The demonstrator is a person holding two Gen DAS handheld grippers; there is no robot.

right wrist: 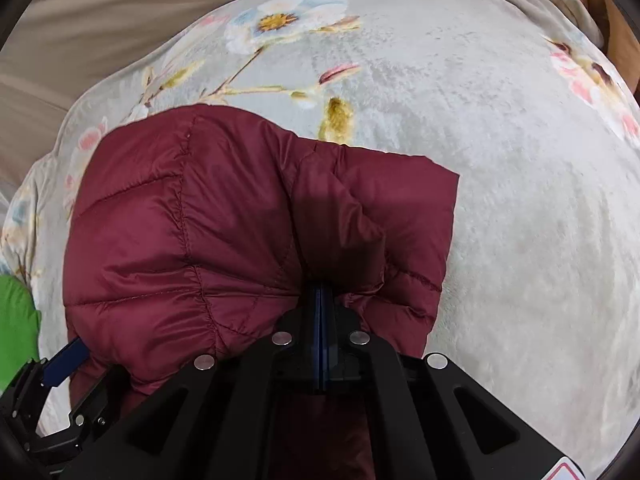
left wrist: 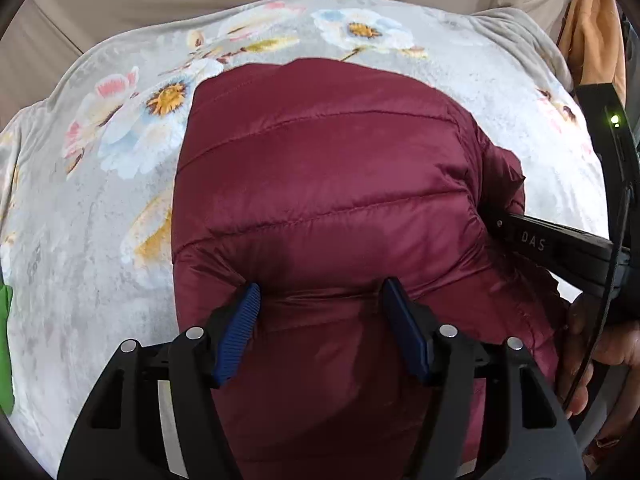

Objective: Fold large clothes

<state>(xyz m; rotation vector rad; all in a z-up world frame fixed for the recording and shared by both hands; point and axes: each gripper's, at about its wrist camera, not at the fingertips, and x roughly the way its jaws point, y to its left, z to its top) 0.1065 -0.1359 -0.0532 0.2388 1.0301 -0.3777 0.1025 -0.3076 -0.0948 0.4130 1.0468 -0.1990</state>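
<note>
Maroon jacket (left wrist: 320,184): quilted, shiny nylon shell with stitched puffy channels; it lies bundled into a thick, rounded block on the floral blanket (left wrist: 100,208), roughly at the blanket's middle.

Step in hand: a late fold, by my reading. The body is already doubled over and 1 flap (right wrist: 400,216) sticks out flat on the jacket's right side, so the bundle looks mostly formed but not squared.

Left gripper (left wrist: 320,320): jaws spread wide at the jacket's near edge, blue pads (left wrist: 240,332) on either side of a puffy ridge and clamping nothing.

Right gripper (right wrist: 322,320): blue pads pressed together with no visible gap, nose pushed into the crease where the flap meets the jacket's body. Fabric bulges over the tips, so I cannot tell whether any cloth is actually pinched between them.

Next move: likely bring the protruding flap over the jacket's body, with the left gripper closing on or pressing down the near edge so the slippery shell does not spring back.

Green item (right wrist: 16,320): a bright patch on the blanket, well to the left of the jacket.

Blanket: grey plush with pale flowers, showing on every visible side of the jacket.
</note>
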